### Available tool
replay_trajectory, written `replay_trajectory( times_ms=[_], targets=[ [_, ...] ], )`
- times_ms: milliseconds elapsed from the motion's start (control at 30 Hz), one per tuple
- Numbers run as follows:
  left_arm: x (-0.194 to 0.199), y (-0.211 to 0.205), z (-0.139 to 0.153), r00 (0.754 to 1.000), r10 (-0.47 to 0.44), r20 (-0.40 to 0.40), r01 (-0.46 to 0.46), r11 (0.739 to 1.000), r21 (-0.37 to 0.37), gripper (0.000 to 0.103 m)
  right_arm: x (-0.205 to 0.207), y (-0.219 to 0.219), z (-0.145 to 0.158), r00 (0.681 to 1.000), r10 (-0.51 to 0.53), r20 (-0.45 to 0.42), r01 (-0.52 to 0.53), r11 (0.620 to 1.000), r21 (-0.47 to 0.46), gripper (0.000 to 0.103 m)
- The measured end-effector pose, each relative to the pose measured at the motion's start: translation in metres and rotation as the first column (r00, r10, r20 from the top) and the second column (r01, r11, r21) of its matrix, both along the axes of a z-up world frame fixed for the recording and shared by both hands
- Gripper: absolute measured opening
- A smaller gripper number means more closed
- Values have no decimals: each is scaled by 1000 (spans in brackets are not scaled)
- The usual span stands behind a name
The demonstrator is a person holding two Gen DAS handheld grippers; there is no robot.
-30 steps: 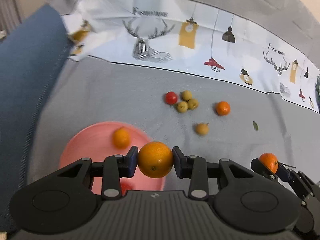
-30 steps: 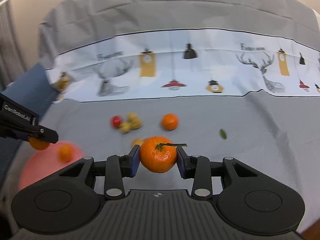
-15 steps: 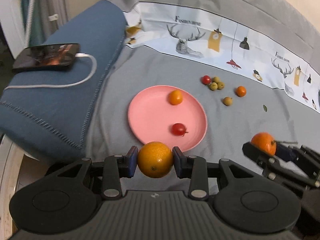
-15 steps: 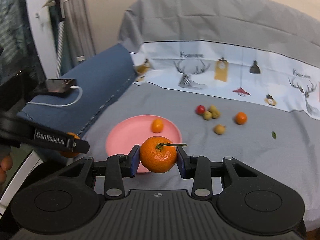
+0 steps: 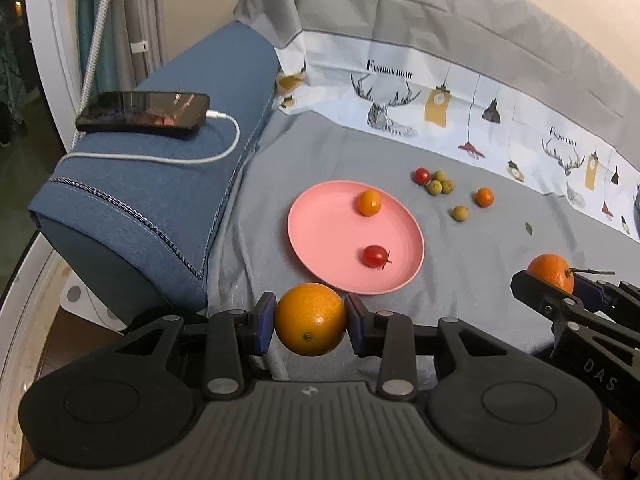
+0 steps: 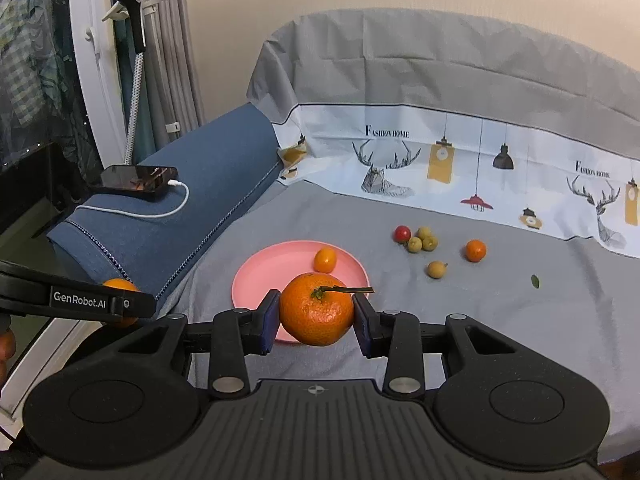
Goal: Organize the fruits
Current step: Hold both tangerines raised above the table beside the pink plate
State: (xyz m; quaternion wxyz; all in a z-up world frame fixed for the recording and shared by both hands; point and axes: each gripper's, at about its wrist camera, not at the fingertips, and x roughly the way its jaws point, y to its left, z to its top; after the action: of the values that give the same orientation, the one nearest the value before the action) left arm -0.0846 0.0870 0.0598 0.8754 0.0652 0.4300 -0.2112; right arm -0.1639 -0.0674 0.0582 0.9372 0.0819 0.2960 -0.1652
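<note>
My left gripper [image 5: 310, 320] is shut on a smooth orange [image 5: 310, 319], held above the near edge of the grey cloth, just short of the pink plate [image 5: 320, 232]. On the plate lie a small orange fruit [image 5: 369, 202] and a cherry tomato [image 5: 374, 256]. My right gripper [image 6: 316, 314] is shut on a stemmed tangerine [image 6: 316, 308], in front of the plate [image 6: 264, 268]; it also shows at the right of the left wrist view [image 5: 550, 272]. Beyond the plate lie a red tomato [image 5: 421, 175], small green fruits [image 5: 440, 184] and a small orange [image 5: 484, 197].
A blue cushion [image 5: 160, 184] borders the cloth on the left, carrying a phone [image 5: 144, 113] on a white cable. A small leaf [image 5: 529, 228] lies at the right. The patterned cloth rises up the back. A stand with a clamp [image 6: 132, 40] rises at the far left.
Both grippers have pulled back and up from the cloth with their fruit still held. The plate, cushion and phone have come fully into view, mostly in the first half second.
</note>
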Motion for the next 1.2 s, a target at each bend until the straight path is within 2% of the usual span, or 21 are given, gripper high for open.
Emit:
replay_trajectory(
  times_ms=[200, 1200],
  targets=[
    [-7, 4, 7, 1000, 12, 20, -11, 1000, -11, 41, -5, 7, 4, 1000, 16, 14, -16, 1000, -18, 40],
    [1, 6, 2, 1000, 24, -3, -24, 1000, -3, 41, -2, 5, 2, 1000, 5, -5, -5, 1000, -2, 40]
  ],
)
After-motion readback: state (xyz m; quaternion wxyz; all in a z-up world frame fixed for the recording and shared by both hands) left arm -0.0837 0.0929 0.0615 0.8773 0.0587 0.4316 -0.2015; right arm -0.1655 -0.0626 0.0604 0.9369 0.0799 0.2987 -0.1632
